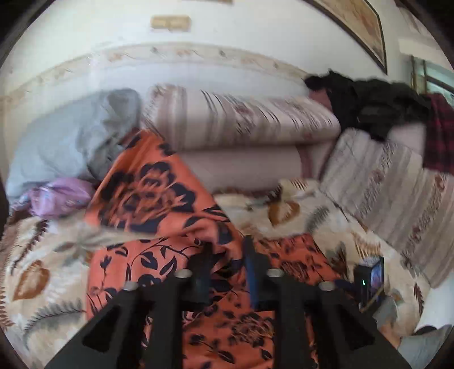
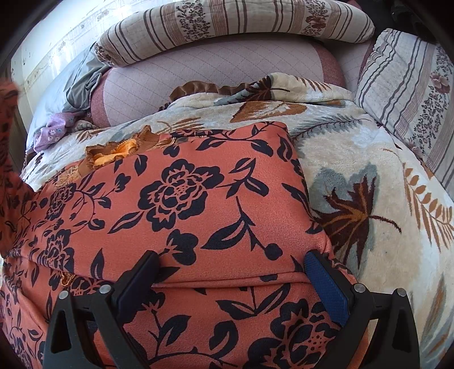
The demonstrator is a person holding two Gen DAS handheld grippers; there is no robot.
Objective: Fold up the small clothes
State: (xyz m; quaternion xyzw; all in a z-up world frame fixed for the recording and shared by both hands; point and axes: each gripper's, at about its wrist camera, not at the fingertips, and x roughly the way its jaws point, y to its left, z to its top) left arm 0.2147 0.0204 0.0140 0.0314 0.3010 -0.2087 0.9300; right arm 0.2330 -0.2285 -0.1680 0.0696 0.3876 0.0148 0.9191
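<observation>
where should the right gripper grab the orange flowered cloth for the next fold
Probably the folded edge of the orange cloth with black flowers between the open right gripper fingers, approached from the near side. That edge runs straight across; the left gripper already pinches another part.

Open blanket [image 2: 354, 159] right of the orange garment [image 2: 198, 198], passable up to the striped pillow [image 2: 408, 93]. Hemmed in behind by the bolster [image 2: 235, 25] and mauve cushion [image 2: 227, 65]. Crowded on the left by grey cloth [image 1: 65, 142] and a lilac bundle [image 1: 56, 195]. Blocked near the right edge by a small device [image 1: 371, 281].
</observation>
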